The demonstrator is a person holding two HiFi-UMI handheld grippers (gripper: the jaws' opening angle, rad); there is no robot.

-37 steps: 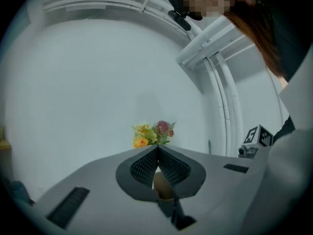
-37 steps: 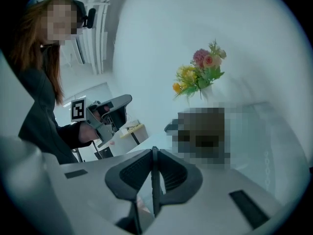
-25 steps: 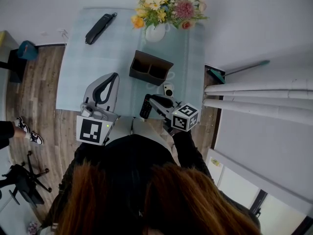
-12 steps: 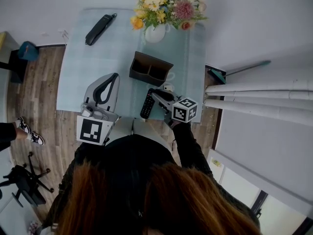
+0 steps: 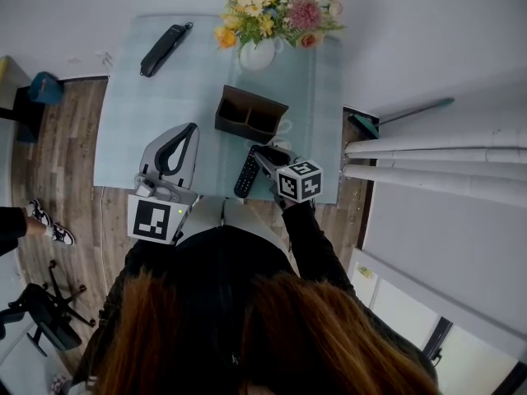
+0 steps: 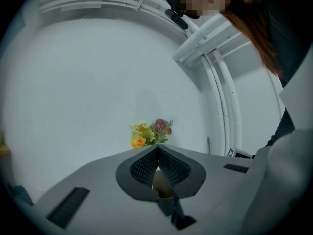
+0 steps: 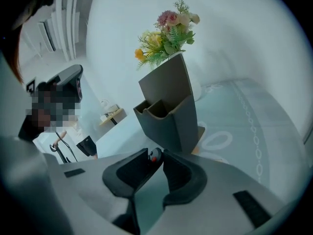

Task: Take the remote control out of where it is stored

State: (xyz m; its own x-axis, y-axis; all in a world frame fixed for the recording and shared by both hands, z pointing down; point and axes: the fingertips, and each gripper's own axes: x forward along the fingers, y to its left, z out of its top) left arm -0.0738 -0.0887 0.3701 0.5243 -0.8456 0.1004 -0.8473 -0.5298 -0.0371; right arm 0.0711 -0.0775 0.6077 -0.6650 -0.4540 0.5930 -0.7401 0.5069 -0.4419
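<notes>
The black remote control (image 5: 244,173) lies lengthwise on the pale blue table (image 5: 156,105), just in front of the brown two-slot organizer (image 5: 251,115). My right gripper (image 5: 258,154) is at the remote's far end. Its jaws have just been opening, and a gap shows between them in the right gripper view. There the remote's tip with a red button (image 7: 154,156) still sits between the fingertips of the right gripper (image 7: 158,153), and the pads no longer press on it. My left gripper (image 5: 193,127) hovers to the left, shut and empty, with its tips (image 6: 157,149) touching.
A white vase of flowers (image 5: 262,49) stands behind the organizer. A long black pouch (image 5: 165,48) lies at the table's far left. A small white round object (image 5: 282,144) sits by the right gripper. White pipes (image 5: 428,151) run along the right.
The right gripper has sunk and shifted a little away from me with the remote. The remote now rests on the table and the jaws have spread. The left gripper has not moved.
</notes>
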